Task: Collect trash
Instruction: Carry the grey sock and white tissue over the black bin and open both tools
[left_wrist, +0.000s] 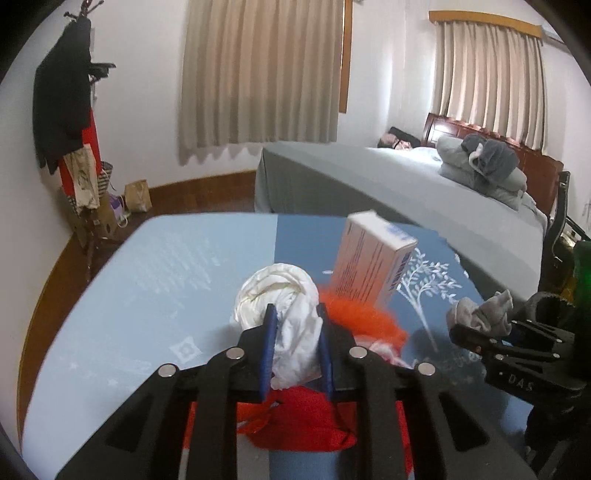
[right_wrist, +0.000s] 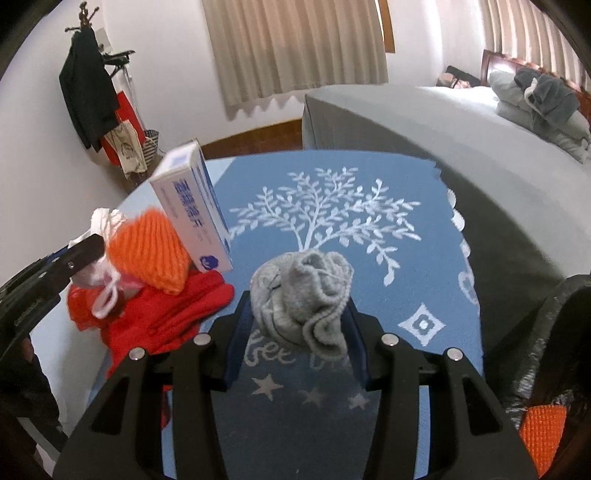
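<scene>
Both jaws were clamped: left gripper (left_wrist: 295, 347) on a white wad (left_wrist: 280, 295), right gripper (right_wrist: 295, 332) on a gray sock (right_wrist: 303, 295). A box (right_wrist: 192, 210) stood tilted beside orange knitting (right_wrist: 151, 251).

The right gripper (left_wrist: 476, 332), seen at the right edge of the left wrist view, bears the pale letters "DAS" low on its black body. The white carton (right_wrist: 192, 210), at centre left of the right wrist view, carries blue print in characters too blurred to read. White woven lettering on the blue cloth (right_wrist: 424, 258), low in that frame, is partly hidden and unreadable.
</scene>
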